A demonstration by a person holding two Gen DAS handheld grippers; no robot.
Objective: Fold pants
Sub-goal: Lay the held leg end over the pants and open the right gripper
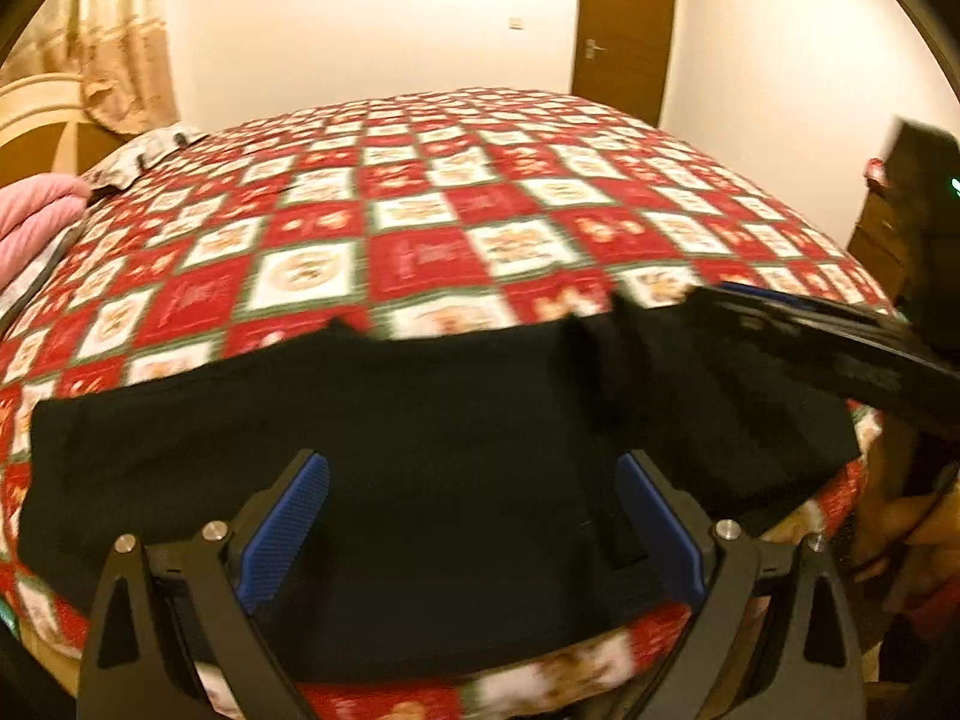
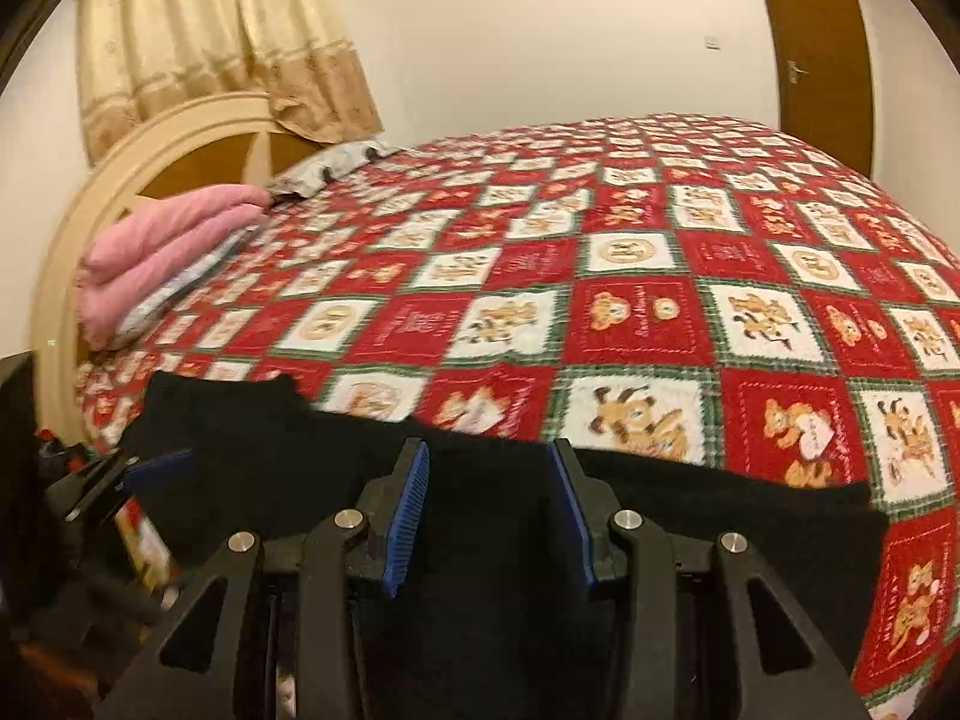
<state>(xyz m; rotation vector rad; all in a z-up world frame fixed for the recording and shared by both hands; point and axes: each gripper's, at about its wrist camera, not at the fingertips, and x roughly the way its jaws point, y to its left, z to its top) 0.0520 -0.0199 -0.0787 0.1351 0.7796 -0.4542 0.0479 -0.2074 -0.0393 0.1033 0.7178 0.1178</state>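
Tongs first: the left tongs (image 1: pixel 474 516) are spread wide with nothing between the blue pads, hovering over the black pants (image 1: pixel 372 468). The right tongs (image 2: pixel 489 516) stand partly apart too, nothing clamped in them, only black cloth underneath (you can also see them from the left camera, coming in blurred from the right side).

The pants lie flat along the near edge of the bed (image 2: pixel 660 276), a wide dark band across both views. Their far edge is a bit ragged and stops only a short way in from the near edge. The near hem sits just shy of the bed's front edge, so there's a thin strip of quilt (image 1: pixel 540 684) showing below it in the left view.

Past the pants it's open quilt all the way to the far side, red and white squares with little bears, nothing lying on it in the middle.

Off to the left at the head end: folded pink blanket (image 2: pixel 162 246), a grey patterned pillow (image 2: pixel 330 171) behind it, then the curved cream headboard (image 2: pixel 150 144) and beige curtains (image 2: pixel 204 30). Brown door (image 1: pixel 627 30) on the far wall, shut. A dark piece of furniture (image 1: pixel 882 240) stands close by the bed's right side.
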